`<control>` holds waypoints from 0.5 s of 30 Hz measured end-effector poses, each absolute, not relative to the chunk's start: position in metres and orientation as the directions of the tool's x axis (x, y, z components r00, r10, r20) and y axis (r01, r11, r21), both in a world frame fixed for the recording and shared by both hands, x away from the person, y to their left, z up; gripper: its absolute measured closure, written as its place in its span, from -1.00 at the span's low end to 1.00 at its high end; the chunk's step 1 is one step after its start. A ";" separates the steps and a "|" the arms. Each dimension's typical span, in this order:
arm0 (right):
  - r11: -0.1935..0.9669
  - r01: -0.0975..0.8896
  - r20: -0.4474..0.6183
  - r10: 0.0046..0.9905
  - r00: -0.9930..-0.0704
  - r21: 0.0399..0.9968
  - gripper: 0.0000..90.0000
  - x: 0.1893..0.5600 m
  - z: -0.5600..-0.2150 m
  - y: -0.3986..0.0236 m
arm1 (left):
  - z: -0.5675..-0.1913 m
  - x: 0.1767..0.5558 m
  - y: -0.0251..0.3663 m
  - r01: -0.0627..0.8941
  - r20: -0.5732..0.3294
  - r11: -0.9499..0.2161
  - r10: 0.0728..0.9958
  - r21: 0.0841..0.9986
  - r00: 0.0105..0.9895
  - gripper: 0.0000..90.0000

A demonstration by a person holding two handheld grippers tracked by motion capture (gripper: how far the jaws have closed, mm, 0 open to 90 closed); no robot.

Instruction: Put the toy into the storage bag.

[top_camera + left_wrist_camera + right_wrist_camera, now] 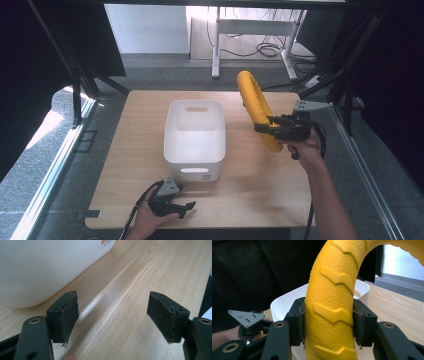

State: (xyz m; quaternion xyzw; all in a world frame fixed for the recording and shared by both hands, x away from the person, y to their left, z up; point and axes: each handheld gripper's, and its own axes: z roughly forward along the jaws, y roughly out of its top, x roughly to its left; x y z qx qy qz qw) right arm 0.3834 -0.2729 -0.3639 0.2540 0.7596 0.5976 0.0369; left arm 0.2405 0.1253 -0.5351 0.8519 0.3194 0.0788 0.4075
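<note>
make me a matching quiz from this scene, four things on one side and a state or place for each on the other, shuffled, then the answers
Things
1. yellow ring
2. white bin
3. left gripper
4. right gripper

States or places
A. open and holding nothing, near the table's near edge
B. standing on the middle of the wooden table
C. held up in the air, to the right of the bin
D. shut on a ridged, tyre-like object

Pairs: 1-C, 2-B, 3-A, 4-D

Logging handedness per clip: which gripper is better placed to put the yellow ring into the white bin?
Right: the right gripper already clamps the yellow treaded ring beside the white plastic bin; the left gripper is open, low.
</note>
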 end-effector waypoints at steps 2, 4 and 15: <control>0.157 0.338 0.244 0.427 -0.871 0.928 0.15 0.382 -0.362 -0.271 | -0.535 0.240 0.125 0.479 -0.125 -0.466 0.607 0.744 0.785 -0.44; 0.156 0.332 0.240 0.424 -0.873 0.930 0.15 0.381 -0.361 -0.270 | -0.536 0.240 0.125 0.480 -0.127 -0.467 0.607 0.743 0.785 -0.44; 0.137 0.313 0.233 0.415 -0.880 0.940 0.15 0.377 -0.354 -0.263 | -0.536 0.241 0.124 0.480 -0.126 -0.467 0.607 0.743 0.785 -0.44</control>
